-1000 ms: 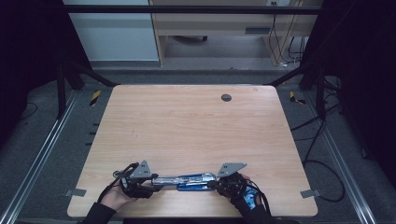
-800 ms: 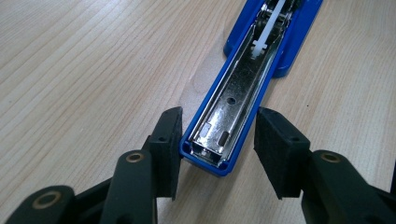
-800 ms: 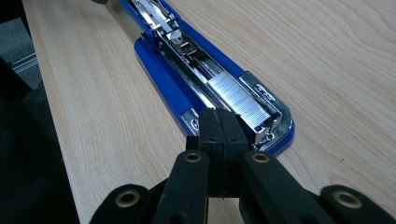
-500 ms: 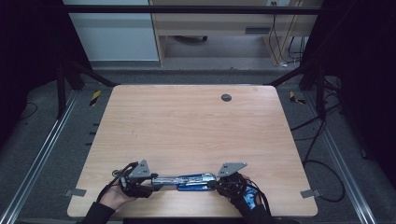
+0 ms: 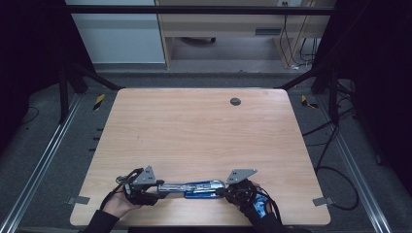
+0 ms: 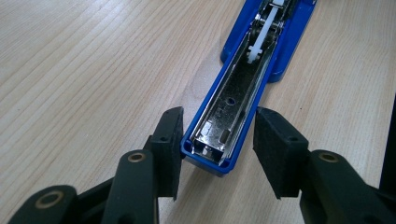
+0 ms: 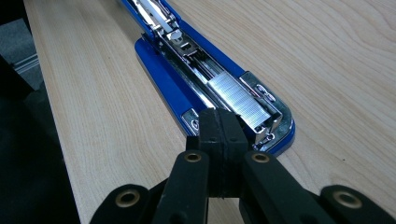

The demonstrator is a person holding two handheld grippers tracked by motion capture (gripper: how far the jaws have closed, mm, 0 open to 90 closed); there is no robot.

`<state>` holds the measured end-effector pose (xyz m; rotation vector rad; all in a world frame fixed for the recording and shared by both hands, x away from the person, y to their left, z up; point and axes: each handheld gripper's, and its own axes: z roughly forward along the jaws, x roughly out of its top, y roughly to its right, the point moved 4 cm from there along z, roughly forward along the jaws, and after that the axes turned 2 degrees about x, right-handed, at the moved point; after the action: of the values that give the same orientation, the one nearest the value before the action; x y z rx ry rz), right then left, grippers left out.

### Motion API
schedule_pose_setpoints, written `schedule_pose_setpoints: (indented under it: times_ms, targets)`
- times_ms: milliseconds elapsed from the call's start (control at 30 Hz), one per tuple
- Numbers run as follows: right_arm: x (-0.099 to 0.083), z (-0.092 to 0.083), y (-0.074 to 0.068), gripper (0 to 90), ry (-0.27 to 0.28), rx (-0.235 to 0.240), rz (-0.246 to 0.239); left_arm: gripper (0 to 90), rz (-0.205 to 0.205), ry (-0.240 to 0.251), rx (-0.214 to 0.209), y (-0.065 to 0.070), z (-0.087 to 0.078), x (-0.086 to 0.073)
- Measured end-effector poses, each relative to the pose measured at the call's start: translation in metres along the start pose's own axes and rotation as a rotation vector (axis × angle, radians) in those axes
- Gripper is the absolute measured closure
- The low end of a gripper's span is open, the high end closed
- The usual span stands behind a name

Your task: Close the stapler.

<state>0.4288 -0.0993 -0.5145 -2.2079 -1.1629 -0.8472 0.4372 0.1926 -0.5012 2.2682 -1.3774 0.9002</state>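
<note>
1. Judged as a reload well under way. Stapler (image 5: 192,187) swung fully open and laid flat on the table (image 5: 194,131), low in the high view, just off the bottom edge and between the two hands.
2. Strip of staples (image 7: 238,100) already seated in the channel at the rounded front end, at the middle of the right gripper view.
3. Probably left to do: folding the long upper arm back over the loaded channel and pressing it home. Not yet begun, going by the flat lie.
4. Left gripper (image 6: 219,140) released, straddling the square end of the upper arm. Left-hand pad touching or all but touching the blue edge, right-hand pad clearly apart from it, so no real hold yet.
5. Right gripper (image 7: 217,126) clenched with nothing between the pads, its tip over the stapler's front end, just below the staples in its own view. Cannot tell whether pressing down or merely hovering.
6. Stapler: glossy blue plastic shell, rounded at the base end, squared at the arm end. Bright chromed steel inside, shaped as a narrow trough with small punched holes.
7. White plastic pusher (image 6: 259,42) on a thin rod, at the upper middle of the left gripper view.
8. Staples: fine silver ridges, tightly packed into a neat block.
9. Pads (image 6: 170,149): matt black, slightly grainy, block-shaped.
10. Table: pale wood grain, smooth, rounded corners, a dark round hole (image 5: 235,101) near the upper edge.
</note>
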Motion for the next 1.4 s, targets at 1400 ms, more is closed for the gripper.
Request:
schedule_pose_setpoints:
  times_ms: [1400]
  targets:
    - [0.0, 0.001, 0.001, 90.0, 0.007, 0.011, 0.004, 56.6, 0.026, 0.032, -0.027, -0.002, -0.018, 0.022]
